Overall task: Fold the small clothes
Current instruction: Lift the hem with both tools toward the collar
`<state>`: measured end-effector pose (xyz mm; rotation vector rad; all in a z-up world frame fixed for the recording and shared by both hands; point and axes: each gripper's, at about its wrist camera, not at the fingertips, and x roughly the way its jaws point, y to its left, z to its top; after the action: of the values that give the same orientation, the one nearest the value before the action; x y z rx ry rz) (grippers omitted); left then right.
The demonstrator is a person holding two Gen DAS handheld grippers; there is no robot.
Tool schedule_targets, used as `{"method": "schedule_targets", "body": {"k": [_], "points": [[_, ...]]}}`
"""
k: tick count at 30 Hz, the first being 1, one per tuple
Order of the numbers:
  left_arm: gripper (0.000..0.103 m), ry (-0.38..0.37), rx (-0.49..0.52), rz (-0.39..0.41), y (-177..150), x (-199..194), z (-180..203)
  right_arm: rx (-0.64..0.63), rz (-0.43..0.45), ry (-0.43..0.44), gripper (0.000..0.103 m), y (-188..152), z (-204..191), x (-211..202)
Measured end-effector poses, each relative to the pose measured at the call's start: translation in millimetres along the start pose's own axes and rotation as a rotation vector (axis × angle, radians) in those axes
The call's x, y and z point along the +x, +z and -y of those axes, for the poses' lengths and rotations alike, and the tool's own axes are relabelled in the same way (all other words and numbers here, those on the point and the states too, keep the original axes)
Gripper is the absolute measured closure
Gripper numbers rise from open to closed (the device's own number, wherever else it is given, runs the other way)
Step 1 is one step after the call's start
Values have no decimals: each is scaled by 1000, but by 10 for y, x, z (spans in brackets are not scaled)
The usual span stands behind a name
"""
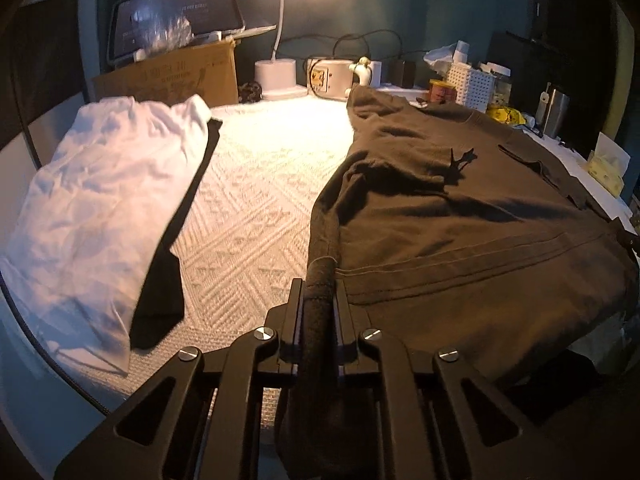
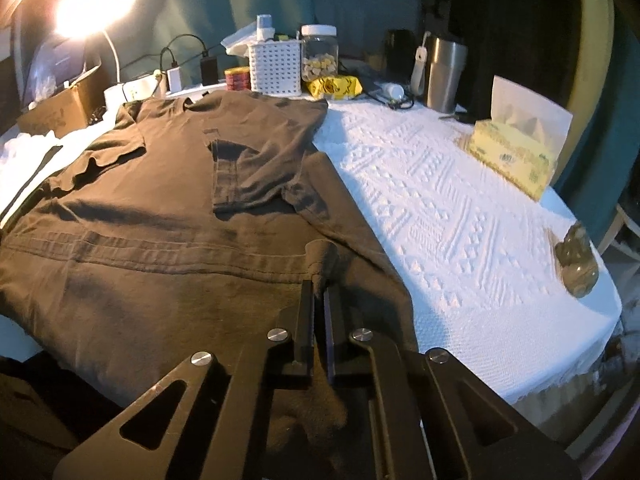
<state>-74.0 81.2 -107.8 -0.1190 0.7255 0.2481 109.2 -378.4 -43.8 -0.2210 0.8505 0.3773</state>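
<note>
A brown T-shirt [image 2: 168, 200] lies spread on a white textured cloth [image 2: 460, 208] that covers the desk, its collar toward the far edge and its hem hanging over the near edge; one sleeve is folded in across the chest, the other lies rumpled on the opposite side. The left gripper [image 1: 320, 280] is clamped on the hem at the shirt's near corner on the side facing the white garment, a rolled bunch of brown fabric pinched between its closed jaws; the right gripper [image 2: 319, 286] is clamped on the hem at the other near corner, a small peak of fabric standing up between its closed jaws. Both grippers point down at the near edge of the desk.

Toward the desk's left side lies a folded white garment [image 1: 100, 200], resting on a folded black garment [image 1: 168, 280] whose edge shows from under it; a strip of bare cloth separates them from the shirt. Along the far edge stand a lit desk lamp [image 1: 280, 72], a cardboard box [image 1: 168, 80], a white perforated basket [image 2: 275, 68], a glass jar [image 2: 319, 54], a yellow packet [image 2: 336, 86] and a steel tumbler [image 2: 446, 74]; near the right edge sits a yellow tissue box [image 2: 512, 156], and closer to the near right corner a small glass jar [image 2: 578, 268].
</note>
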Motion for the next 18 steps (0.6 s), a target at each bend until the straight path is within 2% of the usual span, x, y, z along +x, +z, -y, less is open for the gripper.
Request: {"method": "schedule_targets", "body": {"k": [7,9,15,18], "points": [[93,45,20,73,117,-132,-3,3,66,-5,98,120,21,-212],[99,42,29,83,130,-150,2,8,83,3,98,151,20,-266],[99,17,34,61,109,-117,41,12,106,3,98,186,35,-361],[98,-11,33,-1,81,-41,52,14,104,1,98,183,46,-370]]}}
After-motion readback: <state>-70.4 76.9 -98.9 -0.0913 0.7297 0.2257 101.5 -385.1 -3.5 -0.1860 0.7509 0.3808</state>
